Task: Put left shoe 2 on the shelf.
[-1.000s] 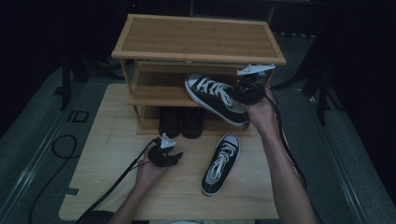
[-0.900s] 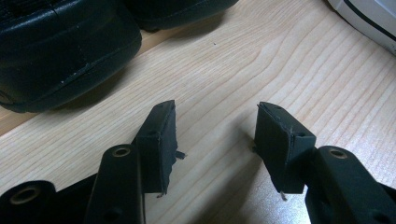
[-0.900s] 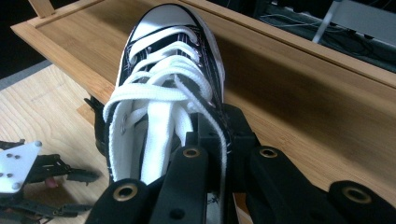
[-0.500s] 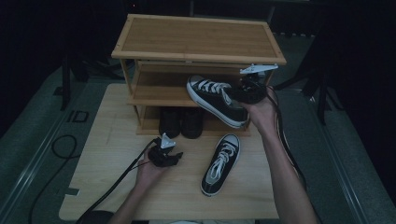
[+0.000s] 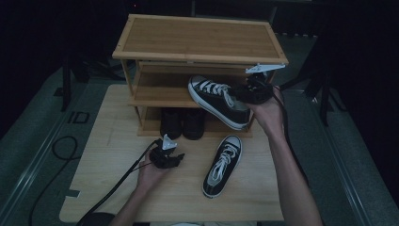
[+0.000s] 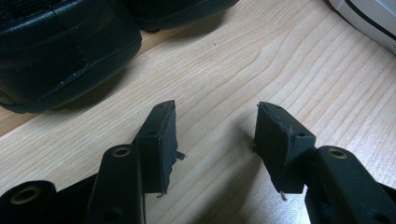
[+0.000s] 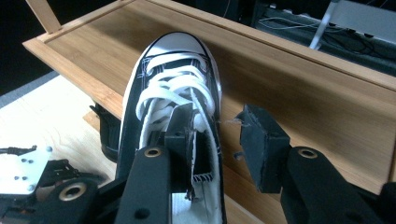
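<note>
While the right tool (image 7: pixel 212 140) loosens, jaws apart: black sneaker (image 5: pixel 217 100), white laces, white toe cap.

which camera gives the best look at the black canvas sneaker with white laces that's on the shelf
The high view: the whole black canvas sneaker with white laces shows, resting on the wooden rack's middle shelf. The right gripper view shows its laced top close up.

Each black claw (image 5: pixel 164 157) carries brass-ringed screw holes, a grey plate and a trailing cable.
</note>
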Available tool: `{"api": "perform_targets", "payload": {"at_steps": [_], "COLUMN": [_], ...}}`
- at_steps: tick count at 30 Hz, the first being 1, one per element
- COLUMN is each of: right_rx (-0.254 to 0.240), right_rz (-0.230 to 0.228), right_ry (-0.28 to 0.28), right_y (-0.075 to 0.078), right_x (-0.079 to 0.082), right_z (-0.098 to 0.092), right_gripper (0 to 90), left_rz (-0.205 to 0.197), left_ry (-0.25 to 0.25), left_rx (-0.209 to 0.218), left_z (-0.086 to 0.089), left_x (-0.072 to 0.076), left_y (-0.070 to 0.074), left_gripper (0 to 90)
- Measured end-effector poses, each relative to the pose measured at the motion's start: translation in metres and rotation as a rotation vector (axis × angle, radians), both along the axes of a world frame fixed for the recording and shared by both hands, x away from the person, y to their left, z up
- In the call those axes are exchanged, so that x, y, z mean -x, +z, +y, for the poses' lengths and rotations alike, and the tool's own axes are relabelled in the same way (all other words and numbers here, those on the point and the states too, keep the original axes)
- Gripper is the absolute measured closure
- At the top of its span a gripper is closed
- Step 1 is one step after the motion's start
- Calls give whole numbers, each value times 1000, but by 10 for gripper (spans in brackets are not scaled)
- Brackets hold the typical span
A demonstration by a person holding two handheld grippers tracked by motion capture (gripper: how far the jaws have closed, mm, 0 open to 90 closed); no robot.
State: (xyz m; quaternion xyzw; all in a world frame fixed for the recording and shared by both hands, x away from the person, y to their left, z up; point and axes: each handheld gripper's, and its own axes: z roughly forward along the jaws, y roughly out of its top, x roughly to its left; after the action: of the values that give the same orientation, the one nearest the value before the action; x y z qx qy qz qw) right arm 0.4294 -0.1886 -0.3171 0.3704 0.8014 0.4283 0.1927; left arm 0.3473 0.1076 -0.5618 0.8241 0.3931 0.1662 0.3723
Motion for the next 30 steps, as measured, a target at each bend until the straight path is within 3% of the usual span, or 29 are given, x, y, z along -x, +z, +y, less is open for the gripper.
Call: {"api": "perform_targets", "payload": {"at_steps": [8, 12, 17, 26, 30], "right_rx": [-4, -5, -9, -15, -30], "right_rz": [-5, -8, -10, -26, -49], "right_ry": [11, 18, 18, 19, 13], "right_y": [1, 1, 3, 5, 11], "right_x": [4, 6, 10, 13, 19], "right_z": [-5, -8, -16, -17, -23], "right_gripper": [623, 600, 598, 597, 603], "left_rz": [-3, -23, -42, -69, -78], "left_ry": [4, -21, -61, -85, -91], "left_rx": [-13, -44, -47, -29, -7], "left_z": [-5, -13, -24, -43, -55], "left_x": [1, 6, 10, 9, 5], "left_y": [1, 4, 8, 13, 16], "left_gripper": [563, 610, 637, 683, 764]}}
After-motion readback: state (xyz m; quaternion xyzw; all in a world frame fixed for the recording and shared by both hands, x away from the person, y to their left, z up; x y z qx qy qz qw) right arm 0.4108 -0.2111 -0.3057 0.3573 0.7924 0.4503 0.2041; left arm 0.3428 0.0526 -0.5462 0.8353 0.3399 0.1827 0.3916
